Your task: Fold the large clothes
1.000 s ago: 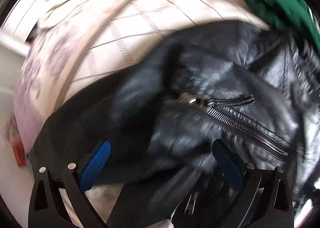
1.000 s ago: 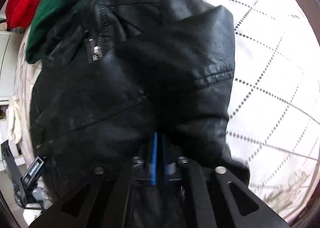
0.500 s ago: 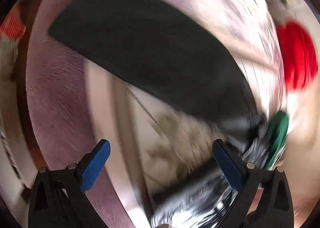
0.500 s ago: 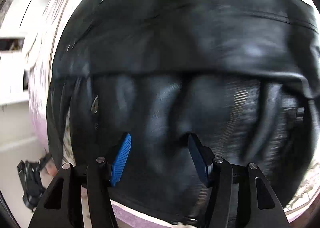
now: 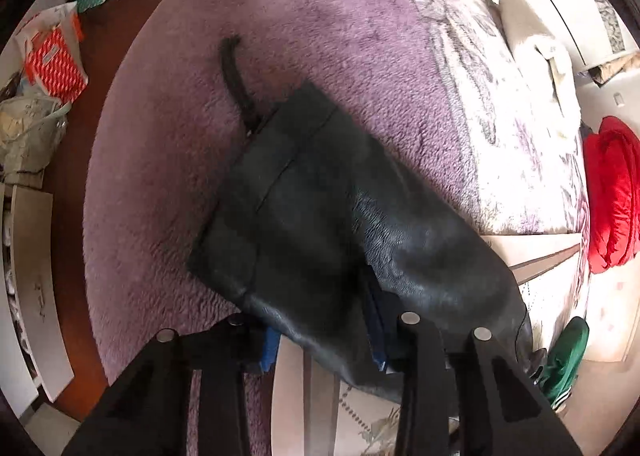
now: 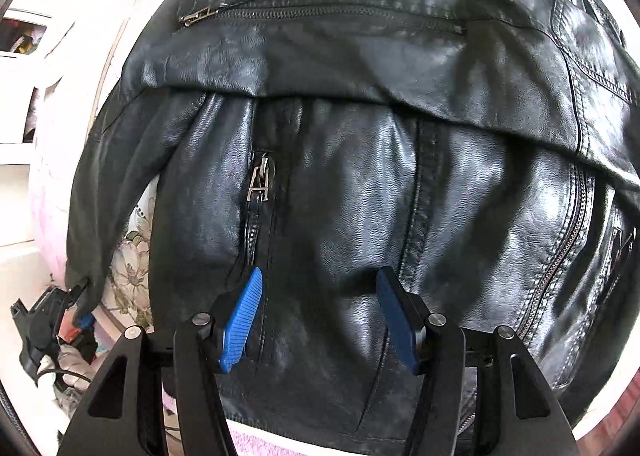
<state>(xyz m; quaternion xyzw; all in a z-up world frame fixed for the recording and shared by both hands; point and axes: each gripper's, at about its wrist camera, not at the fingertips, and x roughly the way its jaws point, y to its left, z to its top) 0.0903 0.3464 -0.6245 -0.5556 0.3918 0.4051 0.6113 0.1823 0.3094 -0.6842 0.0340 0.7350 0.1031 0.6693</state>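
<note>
The left gripper (image 5: 324,340) is clamped on a sleeve (image 5: 320,215) of the black leather jacket (image 6: 360,135), its blue pads (image 5: 269,348) pressed against either side of the sleeve's upper part. From the grip the sleeve runs away from the camera, with its cuff end over the purple plush blanket (image 5: 320,15) on the bed, and a thin black strap (image 5: 234,75) sticks out beyond the cuff. In the left wrist view the gripper looks down along the sleeve towards the bed's edge, past which lie gift bags (image 5: 52,55) on the brown floor (image 5: 68,195). A red garment (image 5: 612,195) and a green garment (image 5: 568,356) lie off to the right. The right gripper (image 6: 318,320) points at the jacket body, which is spread over the bed and fills nearly the whole of the right wrist view. Its blue pads (image 6: 242,320) are set apart with nothing between them, poised just over the leather below a zipper pull (image 6: 260,179). A folded upper panel with a long zipper (image 6: 320,11) lies across the jacket beyond the gripper.
</note>
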